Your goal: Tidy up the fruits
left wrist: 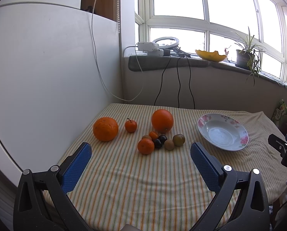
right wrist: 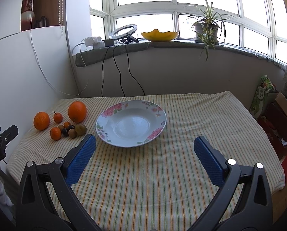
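Two big oranges (left wrist: 105, 129) (left wrist: 162, 120) lie on the striped cloth, with a stemmed mandarin (left wrist: 130, 125) between them. In front sits a cluster of small fruits: a mandarin (left wrist: 145, 146), a tiny orange one (left wrist: 153, 135), dark plums (left wrist: 159, 141), a kiwi (left wrist: 169, 145) and a greenish fruit (left wrist: 178, 140). To their right is a floral plate (left wrist: 239, 140), with nothing in it (right wrist: 103, 119). My left gripper (left wrist: 141, 150) hovers open just short of the cluster. My right gripper (right wrist: 145, 144) is open near the plate's front rim. The fruits (right wrist: 66, 123) lie left of the plate.
A white panel (left wrist: 47, 67) walls the table's left side. Behind is a windowsill with a ring light (right wrist: 124, 31), a yellow bowl (right wrist: 159, 35), a potted plant (right wrist: 207, 28) and hanging cables (right wrist: 116, 67). Boxes and bags (right wrist: 274, 115) stand right of the table.
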